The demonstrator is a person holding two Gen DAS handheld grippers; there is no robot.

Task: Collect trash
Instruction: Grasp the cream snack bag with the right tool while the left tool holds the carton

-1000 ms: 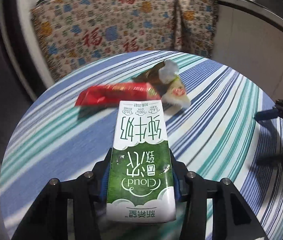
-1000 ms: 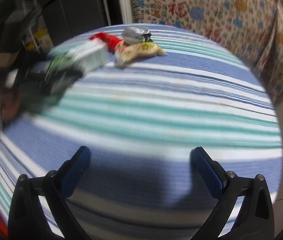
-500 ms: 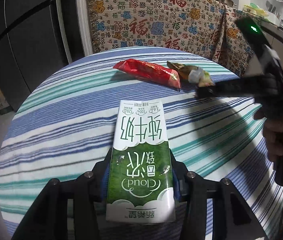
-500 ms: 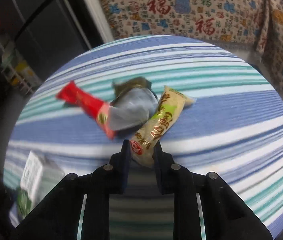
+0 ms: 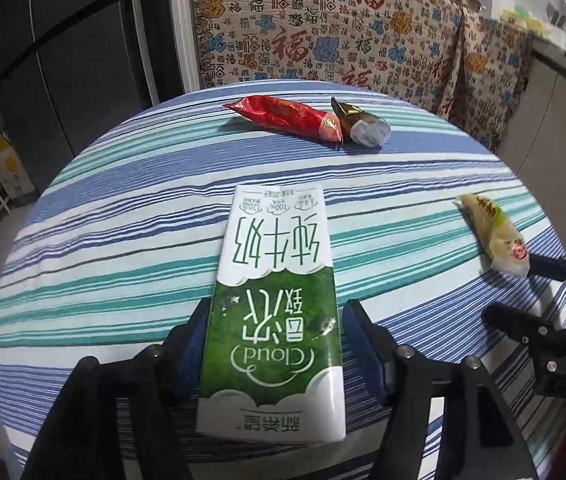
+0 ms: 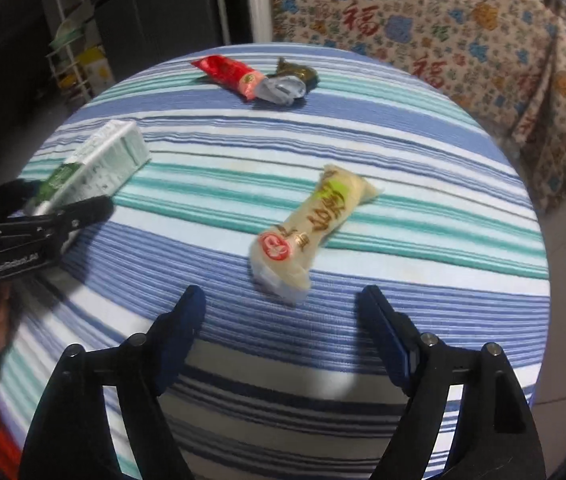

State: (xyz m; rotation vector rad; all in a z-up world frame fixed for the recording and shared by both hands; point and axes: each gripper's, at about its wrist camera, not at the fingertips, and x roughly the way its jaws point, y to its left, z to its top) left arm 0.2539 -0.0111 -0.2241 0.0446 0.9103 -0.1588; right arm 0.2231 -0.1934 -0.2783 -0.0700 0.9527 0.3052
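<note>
Closest in, the left claw (image 5: 273, 344) has the green-and-white milk carton (image 5: 271, 312) lying between its jaws, which are opening at this moment; a sliver of gap shows beside the carton's right edge, so the pads no longer seem to press on it. Over on the other side, the right claw (image 6: 281, 320) is spreading wide with nothing in it, and the pale snack wrapper (image 6: 307, 232) lies just ahead of its tips on the striped worktop (image 6: 423, 216). Further back, the red wrapper (image 5: 287, 118) and the crumpled foil-and-plastic wrapper (image 5: 361, 126) lie touching each other near the far edge. No bin or bag is in view, so by my reading nothing is collected yet: four pieces of trash sit on the worktop, all left to gather.
</note>
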